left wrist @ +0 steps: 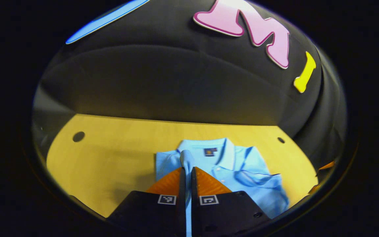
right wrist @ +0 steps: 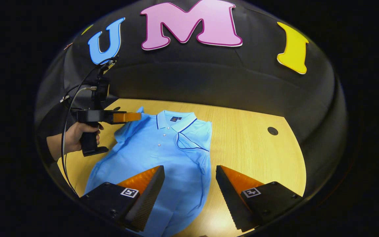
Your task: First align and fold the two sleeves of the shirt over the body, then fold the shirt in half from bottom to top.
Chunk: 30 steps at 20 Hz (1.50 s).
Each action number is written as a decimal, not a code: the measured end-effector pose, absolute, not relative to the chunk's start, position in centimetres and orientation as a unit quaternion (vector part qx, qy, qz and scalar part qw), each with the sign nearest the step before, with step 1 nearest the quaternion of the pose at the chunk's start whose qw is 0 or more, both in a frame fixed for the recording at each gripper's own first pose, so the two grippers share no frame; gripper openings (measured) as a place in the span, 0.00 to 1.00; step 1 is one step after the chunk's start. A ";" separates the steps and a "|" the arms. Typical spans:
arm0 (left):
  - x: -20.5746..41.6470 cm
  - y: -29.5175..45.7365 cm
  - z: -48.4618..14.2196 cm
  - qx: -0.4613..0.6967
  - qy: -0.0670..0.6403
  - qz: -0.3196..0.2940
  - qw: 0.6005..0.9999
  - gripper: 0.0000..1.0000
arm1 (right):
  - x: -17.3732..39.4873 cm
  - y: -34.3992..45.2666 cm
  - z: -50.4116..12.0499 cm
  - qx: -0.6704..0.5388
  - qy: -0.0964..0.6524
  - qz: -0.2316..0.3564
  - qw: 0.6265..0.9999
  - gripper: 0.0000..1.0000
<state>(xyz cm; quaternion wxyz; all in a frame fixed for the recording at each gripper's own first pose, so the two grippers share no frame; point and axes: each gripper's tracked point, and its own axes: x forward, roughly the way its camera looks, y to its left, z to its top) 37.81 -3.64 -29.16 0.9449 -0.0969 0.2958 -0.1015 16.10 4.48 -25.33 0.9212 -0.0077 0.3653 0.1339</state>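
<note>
A light blue polo shirt (right wrist: 163,148) lies face up on the wooden table (right wrist: 248,131), collar (right wrist: 176,119) toward the far wall. One sleeve (right wrist: 192,141) is folded over the body. In the right gripper view a hand (right wrist: 74,136) holds my left gripper (right wrist: 138,117) at the shirt's other shoulder, with that sleeve lifted off the table. In the left gripper view my left gripper (left wrist: 187,169) is shut on a fold of the blue sleeve (left wrist: 186,158), above the shirt (left wrist: 242,168). My right gripper (right wrist: 189,176) hangs open over the shirt's lower body, nothing between its fingers.
The table has round holes: one at the right (right wrist: 272,131) in the right gripper view, and two (left wrist: 78,136) (left wrist: 281,140) in the left gripper view. The black booth wall (right wrist: 209,75) curves behind the table. A cable (right wrist: 65,131) loops from the left gripper.
</note>
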 end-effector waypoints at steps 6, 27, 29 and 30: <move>35.5 -6.6 -28.3 -0.131 0.298 -0.127 0.937 0.75 | 14.5 3.6 -25.7 -0.003 0.372 0.123 0.920 0.98; -0.4 -0.2 -29.9 -0.055 0.364 -0.076 0.927 0.98 | -6.6 7.8 -29.7 0.013 0.465 0.108 0.879 0.98; -2.4 0.4 -31.1 -0.049 0.375 -0.064 0.924 0.98 | -8.9 8.0 -30.7 0.016 0.479 0.104 0.871 0.98; -3.5 0.6 -31.8 -0.045 0.383 -0.059 0.921 0.98 | -9.9 8.2 -31.4 0.018 0.487 0.102 0.867 0.98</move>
